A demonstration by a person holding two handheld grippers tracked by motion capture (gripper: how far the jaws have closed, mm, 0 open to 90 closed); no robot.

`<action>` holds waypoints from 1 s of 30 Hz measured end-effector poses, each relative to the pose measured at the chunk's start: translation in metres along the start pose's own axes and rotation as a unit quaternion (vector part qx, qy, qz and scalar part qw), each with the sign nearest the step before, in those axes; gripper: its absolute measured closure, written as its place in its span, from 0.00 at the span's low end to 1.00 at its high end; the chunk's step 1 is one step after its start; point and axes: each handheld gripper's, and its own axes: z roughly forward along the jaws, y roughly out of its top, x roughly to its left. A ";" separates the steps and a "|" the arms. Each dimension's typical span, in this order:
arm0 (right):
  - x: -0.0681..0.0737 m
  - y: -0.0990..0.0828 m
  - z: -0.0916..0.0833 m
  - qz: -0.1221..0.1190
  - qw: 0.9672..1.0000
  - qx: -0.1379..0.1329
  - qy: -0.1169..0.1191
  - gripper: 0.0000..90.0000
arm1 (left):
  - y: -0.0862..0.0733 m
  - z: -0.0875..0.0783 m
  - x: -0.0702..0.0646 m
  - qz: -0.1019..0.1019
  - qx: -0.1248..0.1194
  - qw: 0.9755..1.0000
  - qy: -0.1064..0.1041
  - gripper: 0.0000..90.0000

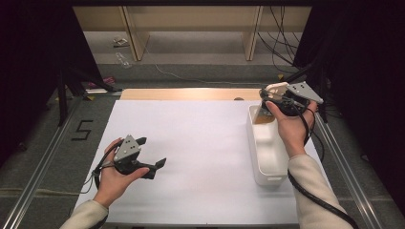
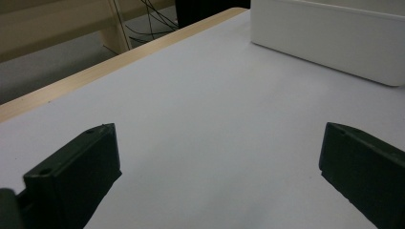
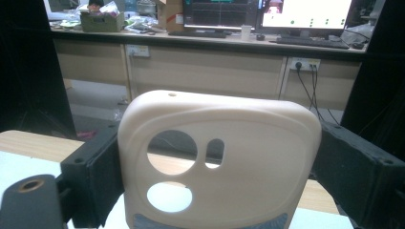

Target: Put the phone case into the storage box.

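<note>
A cream phone case (image 3: 248, 162) with round camera holes stands upright between the two black jaws of my right gripper (image 3: 220, 130), which is shut on its sides. In the high view that right gripper (image 1: 273, 95) holds the phone case (image 1: 277, 88) over the far end of a long white bin (image 1: 270, 177) at the table's right. Something brown (image 1: 263, 119) lies in the bin's far end. My left gripper (image 1: 153, 151) rests low over the white table sheet (image 1: 200, 143) at the left. In its own view my left gripper (image 2: 219, 138) is open, its jaws wide apart with nothing between them.
The bin's white wall (image 2: 329, 38) lies ahead of the left gripper. A wooden strip (image 1: 191, 94) edges the table's far side. Beyond it are wooden desk legs (image 1: 136, 38), cables (image 1: 279, 43) and litter on the floor. Metal rails (image 1: 43, 162) run along both sides.
</note>
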 end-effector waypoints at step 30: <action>-0.004 -0.001 0.019 0.001 1.000 0.021 -0.008 0.13 | 0.000 0.000 0.000 -0.002 -0.001 1.000 -0.002 0.00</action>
